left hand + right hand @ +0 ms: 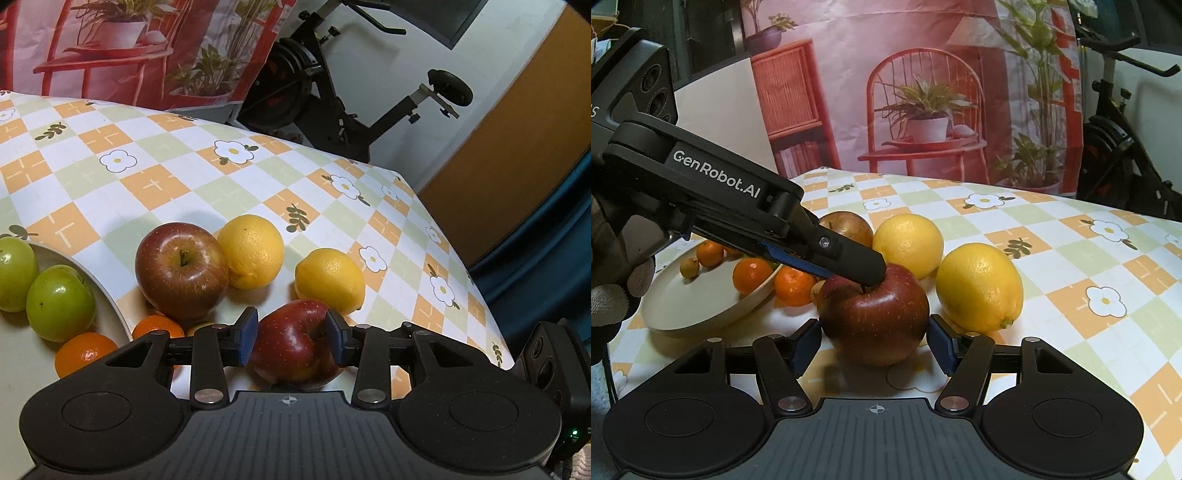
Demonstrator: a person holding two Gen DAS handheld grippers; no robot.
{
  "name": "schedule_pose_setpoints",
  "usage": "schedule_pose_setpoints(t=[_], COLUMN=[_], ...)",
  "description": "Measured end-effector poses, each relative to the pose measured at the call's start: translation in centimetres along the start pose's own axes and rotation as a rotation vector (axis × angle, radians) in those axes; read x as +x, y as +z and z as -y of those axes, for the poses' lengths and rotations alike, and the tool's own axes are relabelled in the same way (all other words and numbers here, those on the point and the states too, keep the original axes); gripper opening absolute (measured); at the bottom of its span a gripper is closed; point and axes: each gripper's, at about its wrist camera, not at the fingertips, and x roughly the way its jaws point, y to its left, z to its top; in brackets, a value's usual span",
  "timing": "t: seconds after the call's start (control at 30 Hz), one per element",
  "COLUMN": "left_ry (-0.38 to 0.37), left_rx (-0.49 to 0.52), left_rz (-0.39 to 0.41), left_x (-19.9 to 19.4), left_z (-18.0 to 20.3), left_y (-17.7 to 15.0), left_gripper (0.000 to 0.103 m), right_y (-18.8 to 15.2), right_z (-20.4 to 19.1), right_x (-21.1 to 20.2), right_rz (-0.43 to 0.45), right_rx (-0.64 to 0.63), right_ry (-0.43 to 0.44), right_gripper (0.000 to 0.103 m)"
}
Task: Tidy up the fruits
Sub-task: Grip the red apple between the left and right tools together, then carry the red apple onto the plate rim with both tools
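A dark red apple (291,347) (875,314) rests on the checked tablecloth. My left gripper (291,334) straddles it from above, its blue pads at the apple's sides; one finger (849,258) rests on the apple's top by the stem. My right gripper (873,343) is open, its pads either side of the same apple, close but apart. A second apple (181,269), two yellow citrus fruits (253,251) (330,278) and tangerines (86,350) lie nearby. A beige plate (701,306) holds green fruits (59,302) and tangerines.
The table's right edge (476,291) drops off near the lemon. An exercise bike (332,92) stands behind the table. A printed backdrop (923,92) hangs at the back edge. The checked cloth (147,166) stretches behind the fruits.
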Motion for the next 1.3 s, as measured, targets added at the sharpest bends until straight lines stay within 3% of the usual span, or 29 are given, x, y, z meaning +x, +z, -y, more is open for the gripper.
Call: schedule_pose_setpoints(t=[0.33,0.63,1.0,1.3], left_ry=[0.005,0.065,0.196,0.259], left_rx=[0.011,-0.03,-0.176,-0.235], left_rz=[0.005,0.069,0.103,0.108], left_x=[-1.8,-7.6,-13.2,-14.9], left_z=[-0.1,-2.7,-9.3,-12.4], left_y=[-0.5,-1.2,-2.7,-3.7], left_gripper=[0.042,0.042,0.042,0.042], right_y=[-0.2,2.2,5.4,5.5], right_z=[-0.9,-5.1,-12.8,-16.1], right_x=[-1.1,-0.5,5.0,7.9], right_rz=[0.037,0.042,-0.059,-0.146], right_rx=[-0.028,-0.114,-0.278,-0.292], right_ry=[0.039,0.137,0.299,0.364], right_gripper=[0.058,0.058,0.058,0.058])
